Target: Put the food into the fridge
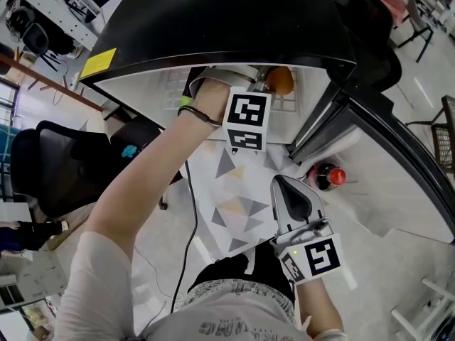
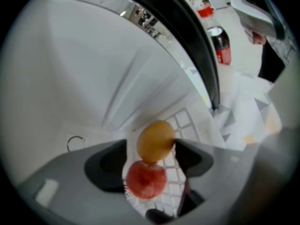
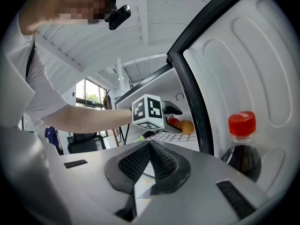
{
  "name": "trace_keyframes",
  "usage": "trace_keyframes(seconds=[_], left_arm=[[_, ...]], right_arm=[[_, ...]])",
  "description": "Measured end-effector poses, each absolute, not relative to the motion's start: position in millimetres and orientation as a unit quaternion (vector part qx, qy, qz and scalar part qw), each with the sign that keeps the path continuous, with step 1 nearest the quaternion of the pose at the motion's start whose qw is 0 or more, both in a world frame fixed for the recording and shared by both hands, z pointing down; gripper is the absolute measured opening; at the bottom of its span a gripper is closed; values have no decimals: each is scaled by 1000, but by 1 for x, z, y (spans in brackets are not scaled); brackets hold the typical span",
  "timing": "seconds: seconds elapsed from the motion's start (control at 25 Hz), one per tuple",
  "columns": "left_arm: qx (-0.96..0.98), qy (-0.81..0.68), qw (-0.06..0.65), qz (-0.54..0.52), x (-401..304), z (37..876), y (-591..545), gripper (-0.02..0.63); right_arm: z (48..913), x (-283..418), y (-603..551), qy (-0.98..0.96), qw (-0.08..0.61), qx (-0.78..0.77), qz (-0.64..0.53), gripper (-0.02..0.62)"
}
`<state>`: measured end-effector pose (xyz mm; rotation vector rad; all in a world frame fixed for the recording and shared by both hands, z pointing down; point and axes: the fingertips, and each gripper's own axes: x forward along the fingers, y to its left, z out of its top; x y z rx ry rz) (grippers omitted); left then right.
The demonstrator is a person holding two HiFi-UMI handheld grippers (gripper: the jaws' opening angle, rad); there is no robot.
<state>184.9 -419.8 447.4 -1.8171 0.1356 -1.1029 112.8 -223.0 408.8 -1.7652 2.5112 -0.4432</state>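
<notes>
**Head view:** the left hand-held gripper is inside the open fridge, above the wire shelf. An orange fruit lies at its tip, toward the shelf's right edge. The right hand-held gripper hangs outside, near a cola bottle standing in the door.

**Left gripper view:** the jaws stand wide apart. The orange fruit and a red fruit sit on the shelf between them, touching each other. The orange one just brushes the right jaw's tip, and neither is clamped. Both look round, smooth, firm and fairly light. They would likely roll on the wire and bruise under a hard squeeze. To shift one, I would take it alone, across its widest middle, with a gentle close.

**Right gripper view:** the jaws are pressed together with nothing between them. Past them, the fruits lie on the shelf at the other gripper's tip.
</notes>
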Motion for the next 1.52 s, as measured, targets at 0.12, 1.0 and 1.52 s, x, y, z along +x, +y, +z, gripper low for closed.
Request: trace_keyframes(seconds=[0.12, 1.0, 1.52], left_arm=[[-751, 58, 480, -450, 180, 442, -413, 325], [-860, 146, 361, -331, 122, 384, -345, 128], [-914, 201, 242, -256, 74, 371, -299, 26]], right_arm=[[405, 112, -222, 809, 20, -570, -141, 2], [369, 100, -209, 812, 2, -574, -107, 3], [352, 88, -203, 815, -12, -572, -92, 2]])
